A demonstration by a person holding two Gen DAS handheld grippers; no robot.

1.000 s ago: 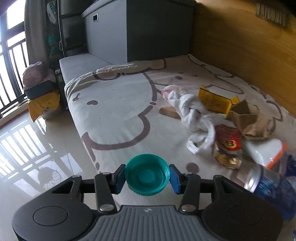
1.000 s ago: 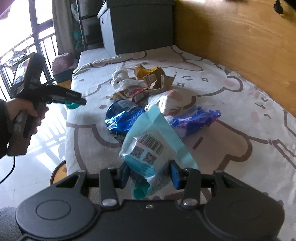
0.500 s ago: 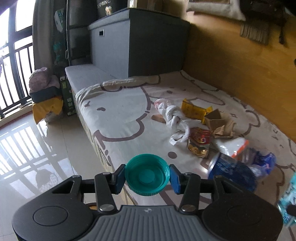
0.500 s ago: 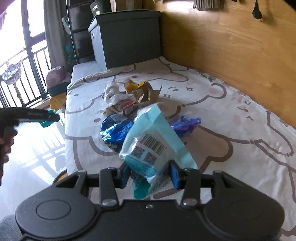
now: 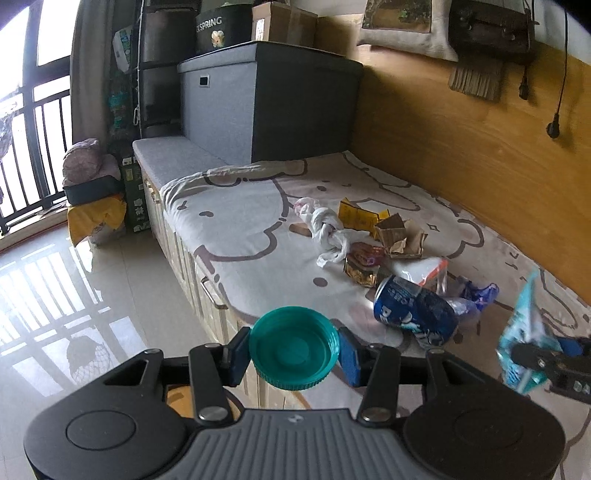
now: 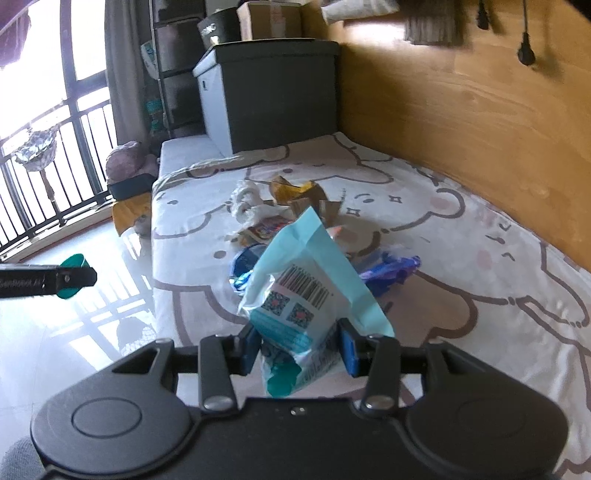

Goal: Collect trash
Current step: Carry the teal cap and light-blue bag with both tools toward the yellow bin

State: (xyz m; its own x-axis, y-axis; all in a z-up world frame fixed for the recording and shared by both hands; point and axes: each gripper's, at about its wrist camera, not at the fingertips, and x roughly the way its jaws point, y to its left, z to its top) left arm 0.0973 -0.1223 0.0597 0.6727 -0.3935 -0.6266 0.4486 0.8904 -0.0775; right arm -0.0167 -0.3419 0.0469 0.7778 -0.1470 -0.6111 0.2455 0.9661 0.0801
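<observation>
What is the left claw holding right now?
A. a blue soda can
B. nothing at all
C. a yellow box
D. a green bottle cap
D. In the left wrist view the left claw is shut on the round green bottle cap, with a blue pad pressing on each side of it. The blue soda can lies loose on the bed.

We can read "SPRING" in pale letters on the dark box point(image 5: 218, 31) standing on top of the grey storage chest point(image 5: 258, 99) at about twelve o'clock in the left wrist view; the letters before it are cut off. The light-blue pouch point(image 6: 314, 295) held in the right hand-held gripper point(image 6: 297, 349) carries a barcode and two QR codes, but we cannot make out its small print. The lettering on the blue can point(image 5: 413, 314) at three o'clock is too blurred for us to read.
</observation>
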